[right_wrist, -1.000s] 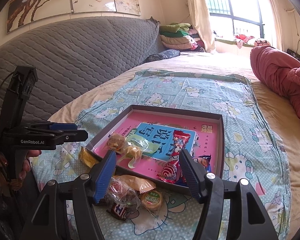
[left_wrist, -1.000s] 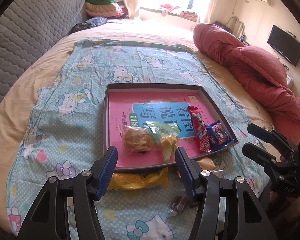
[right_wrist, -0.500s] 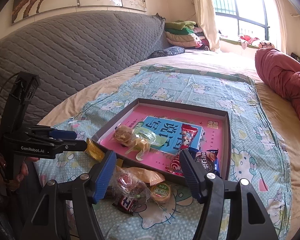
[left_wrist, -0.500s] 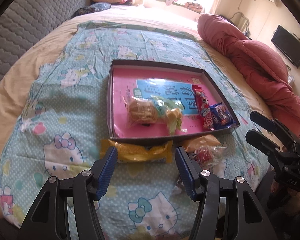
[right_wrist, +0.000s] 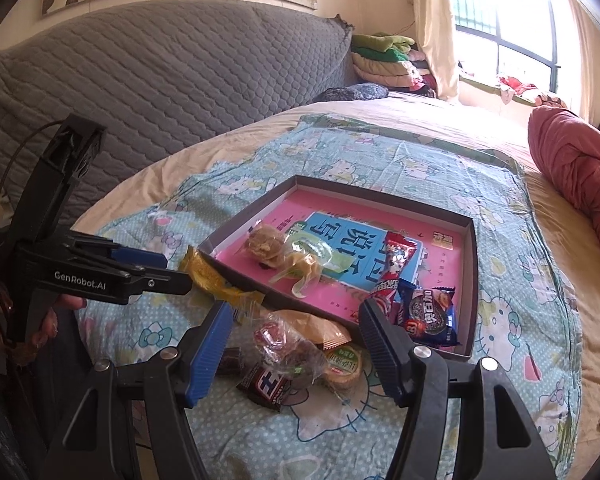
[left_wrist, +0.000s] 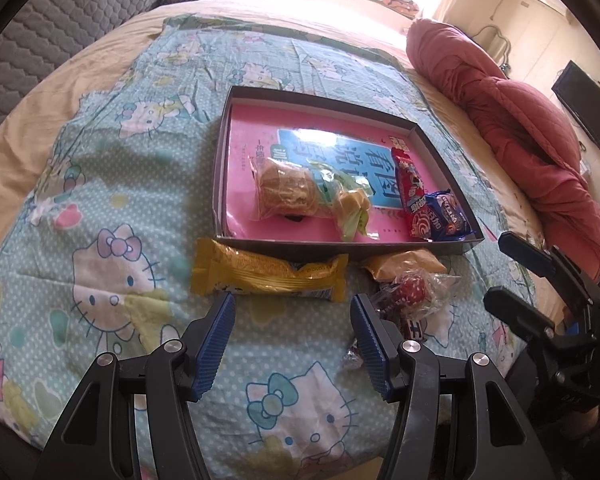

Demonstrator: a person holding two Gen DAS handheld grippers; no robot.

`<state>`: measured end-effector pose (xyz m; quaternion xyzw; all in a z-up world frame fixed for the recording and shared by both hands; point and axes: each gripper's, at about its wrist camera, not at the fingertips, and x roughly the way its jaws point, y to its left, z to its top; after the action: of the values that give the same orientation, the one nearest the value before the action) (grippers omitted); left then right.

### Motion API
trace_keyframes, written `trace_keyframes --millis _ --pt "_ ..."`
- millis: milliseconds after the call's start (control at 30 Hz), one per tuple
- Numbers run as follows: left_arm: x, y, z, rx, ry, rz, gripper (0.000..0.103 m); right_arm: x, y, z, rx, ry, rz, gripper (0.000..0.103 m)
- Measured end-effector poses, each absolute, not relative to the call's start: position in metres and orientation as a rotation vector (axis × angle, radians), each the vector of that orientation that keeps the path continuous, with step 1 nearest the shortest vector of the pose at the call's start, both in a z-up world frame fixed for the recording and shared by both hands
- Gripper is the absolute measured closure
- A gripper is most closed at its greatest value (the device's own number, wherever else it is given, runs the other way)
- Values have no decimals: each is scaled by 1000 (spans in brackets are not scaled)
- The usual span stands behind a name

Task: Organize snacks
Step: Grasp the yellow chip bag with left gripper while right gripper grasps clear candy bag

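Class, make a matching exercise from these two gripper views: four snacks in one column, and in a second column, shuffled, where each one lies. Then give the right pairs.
Snacks
1. long yellow packet
2. blue cookie packet
3. round bun in clear wrap
4. dark chocolate bar

Places
A. in the box, left part
B. on the sheet, against the box's near wall
C. in the box, near right corner
D. on the sheet, in the loose pile before the right gripper

Pairs: 1-B, 2-C, 3-A, 4-D
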<state>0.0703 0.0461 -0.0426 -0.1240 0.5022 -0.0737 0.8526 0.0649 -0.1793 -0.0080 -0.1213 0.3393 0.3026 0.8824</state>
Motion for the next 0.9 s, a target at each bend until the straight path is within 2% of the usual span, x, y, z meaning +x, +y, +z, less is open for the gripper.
trace_keyframes --millis 900 --pt "94 55 -87 -571 1119 -93 41 61 -141 -53 -547 731 640 38"
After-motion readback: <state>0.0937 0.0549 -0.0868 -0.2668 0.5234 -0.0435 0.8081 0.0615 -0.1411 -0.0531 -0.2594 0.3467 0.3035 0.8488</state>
